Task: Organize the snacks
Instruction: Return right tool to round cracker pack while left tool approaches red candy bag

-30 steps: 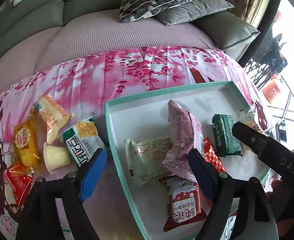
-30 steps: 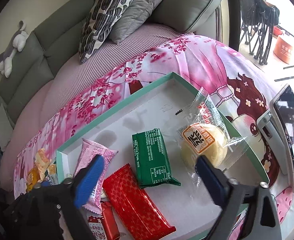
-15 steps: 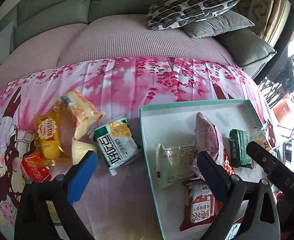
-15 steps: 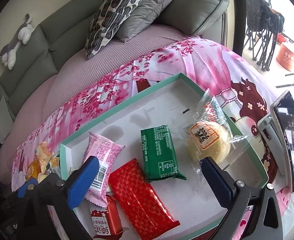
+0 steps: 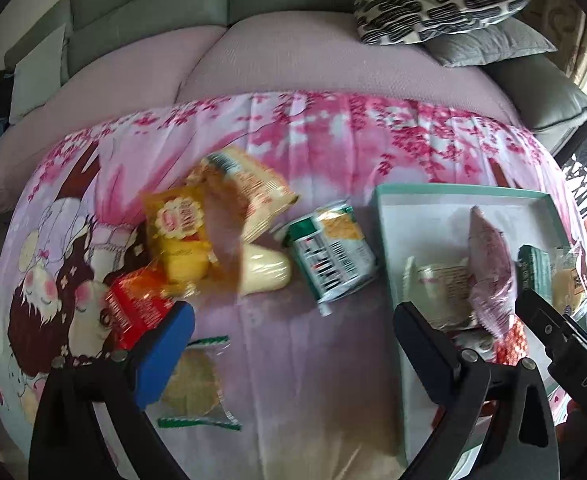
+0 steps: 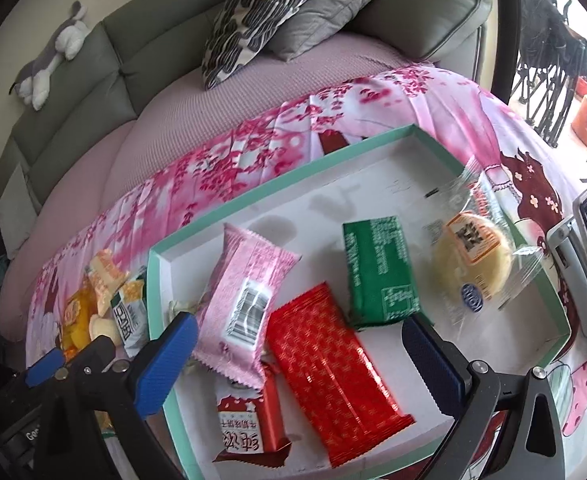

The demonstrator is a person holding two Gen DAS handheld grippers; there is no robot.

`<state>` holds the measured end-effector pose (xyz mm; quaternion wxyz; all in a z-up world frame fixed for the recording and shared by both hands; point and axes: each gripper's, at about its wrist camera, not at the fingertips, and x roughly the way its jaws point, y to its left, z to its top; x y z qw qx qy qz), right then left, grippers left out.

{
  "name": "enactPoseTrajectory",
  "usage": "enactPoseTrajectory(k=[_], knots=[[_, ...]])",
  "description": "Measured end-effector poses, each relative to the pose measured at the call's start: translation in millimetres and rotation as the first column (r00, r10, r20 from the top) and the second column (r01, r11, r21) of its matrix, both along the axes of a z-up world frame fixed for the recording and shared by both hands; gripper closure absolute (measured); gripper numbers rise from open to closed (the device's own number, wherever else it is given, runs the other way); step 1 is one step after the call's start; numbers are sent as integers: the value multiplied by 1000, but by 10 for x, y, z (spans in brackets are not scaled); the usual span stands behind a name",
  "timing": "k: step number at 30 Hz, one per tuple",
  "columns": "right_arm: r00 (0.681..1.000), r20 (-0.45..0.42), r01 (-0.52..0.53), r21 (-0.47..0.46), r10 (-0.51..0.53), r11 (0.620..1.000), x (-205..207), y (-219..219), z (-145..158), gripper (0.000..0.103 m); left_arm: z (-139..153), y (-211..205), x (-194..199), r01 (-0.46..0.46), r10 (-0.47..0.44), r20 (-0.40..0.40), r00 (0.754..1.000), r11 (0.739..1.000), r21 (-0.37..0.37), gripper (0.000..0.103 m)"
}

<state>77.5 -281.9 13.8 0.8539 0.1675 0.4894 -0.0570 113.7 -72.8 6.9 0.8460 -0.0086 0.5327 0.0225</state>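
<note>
I have both hand-held grippers wide open and empty, the left hand-held gripper (image 5: 293,344) over loose snacks, so next I close on the green-and-white packet (image 5: 331,256) for the tray (image 5: 389,280).

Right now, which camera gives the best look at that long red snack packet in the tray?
The right wrist view: the red packet lies whole and sharp in the tray. The left wrist view shows only a blurred red corner behind the gripper finger.
</note>
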Motion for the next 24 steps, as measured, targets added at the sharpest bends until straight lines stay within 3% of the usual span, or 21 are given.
enactPoseTrajectory(k=[6,13,19,24], knots=[[995,-24,-96,-28,95,995,-18,425,-22,0,61,447,-112,-84,84,1,996,996,-24,4],[970,-13,-241,-65,241,968,-100,1034,16,0,153,958,-253,-176,180,32,983,979,-107,4],[939,-14,-342,-83,343,936,-182,1489,23,0,4,1282,-348,-259,260,-6,965,958,-121,4],[918,-49,-396,-66,394,916,-212,1789,-67,0,-97,1404,-416,-271,270,-23,962,956,-109,4]])
